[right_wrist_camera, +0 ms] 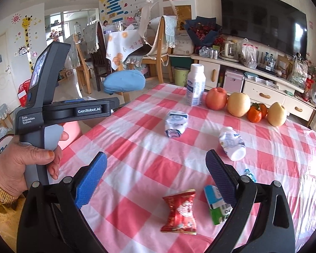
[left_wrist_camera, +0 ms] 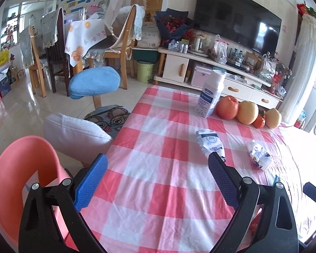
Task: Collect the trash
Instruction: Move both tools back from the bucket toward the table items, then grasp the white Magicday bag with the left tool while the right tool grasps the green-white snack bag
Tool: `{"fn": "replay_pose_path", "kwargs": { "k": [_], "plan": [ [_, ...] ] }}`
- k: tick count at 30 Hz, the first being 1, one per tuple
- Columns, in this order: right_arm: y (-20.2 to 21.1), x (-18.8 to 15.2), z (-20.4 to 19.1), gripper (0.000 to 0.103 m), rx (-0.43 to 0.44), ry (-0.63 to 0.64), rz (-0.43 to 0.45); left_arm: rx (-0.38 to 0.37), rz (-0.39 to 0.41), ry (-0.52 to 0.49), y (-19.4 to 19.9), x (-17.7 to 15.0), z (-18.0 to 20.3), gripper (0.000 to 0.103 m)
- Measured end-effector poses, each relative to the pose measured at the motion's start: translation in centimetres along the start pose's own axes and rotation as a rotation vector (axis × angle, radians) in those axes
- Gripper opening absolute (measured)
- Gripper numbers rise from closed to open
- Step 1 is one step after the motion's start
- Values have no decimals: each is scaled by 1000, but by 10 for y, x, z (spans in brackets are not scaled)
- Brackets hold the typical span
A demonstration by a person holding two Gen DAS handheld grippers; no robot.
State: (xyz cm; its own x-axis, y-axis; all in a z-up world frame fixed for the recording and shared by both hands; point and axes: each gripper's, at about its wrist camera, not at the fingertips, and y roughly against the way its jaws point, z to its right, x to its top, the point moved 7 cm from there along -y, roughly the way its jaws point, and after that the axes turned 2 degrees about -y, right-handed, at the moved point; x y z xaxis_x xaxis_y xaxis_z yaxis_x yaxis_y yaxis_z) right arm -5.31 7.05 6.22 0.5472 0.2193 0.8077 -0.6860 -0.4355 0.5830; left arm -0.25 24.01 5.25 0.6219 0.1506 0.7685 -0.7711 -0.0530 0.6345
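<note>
My right gripper [right_wrist_camera: 155, 177] is open just above the checked tablecloth [right_wrist_camera: 137, 168]. A red snack wrapper [right_wrist_camera: 180, 211] lies between its fingers, nearer the camera than the tips. A green and white carton [right_wrist_camera: 216, 206] is partly hidden behind the right finger. Further out lie a crushed milk carton [right_wrist_camera: 176, 123] and a small white bottle [right_wrist_camera: 231, 143] on its side. My left gripper [left_wrist_camera: 157, 179] is open and empty over the table's left edge, with a pink bin [left_wrist_camera: 21, 179] at its lower left. The crushed carton [left_wrist_camera: 209, 143] lies just past its right fingertip.
An upright milk bottle [right_wrist_camera: 195, 87] and a row of fruit [right_wrist_camera: 238, 104] stand at the far side of the table. A small blue wrapper [right_wrist_camera: 249, 175] lies right of my right finger. A hand [right_wrist_camera: 25, 164] holds the left gripper's handle. A white cushion [left_wrist_camera: 73, 135] and blue stool [left_wrist_camera: 94, 82] are left of the table.
</note>
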Motion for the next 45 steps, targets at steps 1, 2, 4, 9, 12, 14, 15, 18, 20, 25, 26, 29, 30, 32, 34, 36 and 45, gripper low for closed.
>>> {"fn": "replay_pose_path", "kwargs": {
  "k": [1, 2, 4, 9, 12, 14, 15, 18, 20, 25, 26, 29, 30, 32, 34, 36, 45],
  "plan": [
    [0, -1, 3, 95, -1, -5, -1, -6, 0, -7, -1, 0, 5, 95],
    [0, -2, 7, 95, -2, -10, -3, -9, 0, -11, -1, -1, 8, 95],
    [0, -5, 16, 95, -9, -21, -8, -20, -3, -26, -3, -2, 16, 95],
    [0, -10, 41, 95, -35, -50, -16, -58, -18, -63, -9, -5, 39, 95],
    [2, -11, 57, 95, -64, -55, -15, -77, -27, -88, -12, -9, 54, 95],
    [4, -11, 69, 95, -83, -60, -14, -93, -35, -108, -15, -11, 65, 95],
    [4, -11, 76, 95, -94, -65, -16, -99, -39, -113, -16, -12, 68, 95],
    [4, -13, 94, 95, -112, -86, -27, -110, -55, -140, -23, -15, 83, 95],
    [4, -15, 106, 95, -117, -101, -38, -109, -65, -163, -29, -16, 91, 95],
    [4, -21, 138, 95, -130, -138, -76, -104, -94, -189, -52, -14, 104, 95],
    [4, -23, 145, 95, -128, -157, -91, -106, -102, -186, -56, -14, 106, 95],
    [1, -31, 165, 95, -117, -221, -132, -120, -131, -164, -73, -13, 110, 95],
    [0, -34, 170, 95, -110, -245, -142, -121, -138, -158, -78, -14, 112, 95],
    [-4, -41, 179, 95, -87, -300, -173, -119, -154, -154, -89, -14, 115, 95],
    [-9, -49, 181, 95, -45, -352, -207, -111, -164, -156, -99, -14, 119, 95],
    [-13, -54, 178, 95, -17, -368, -232, -103, -172, -156, -107, -13, 122, 95],
    [-31, -69, 154, 83, 49, -400, -307, -69, -193, -118, -135, -7, 119, 95]
  ]
}}
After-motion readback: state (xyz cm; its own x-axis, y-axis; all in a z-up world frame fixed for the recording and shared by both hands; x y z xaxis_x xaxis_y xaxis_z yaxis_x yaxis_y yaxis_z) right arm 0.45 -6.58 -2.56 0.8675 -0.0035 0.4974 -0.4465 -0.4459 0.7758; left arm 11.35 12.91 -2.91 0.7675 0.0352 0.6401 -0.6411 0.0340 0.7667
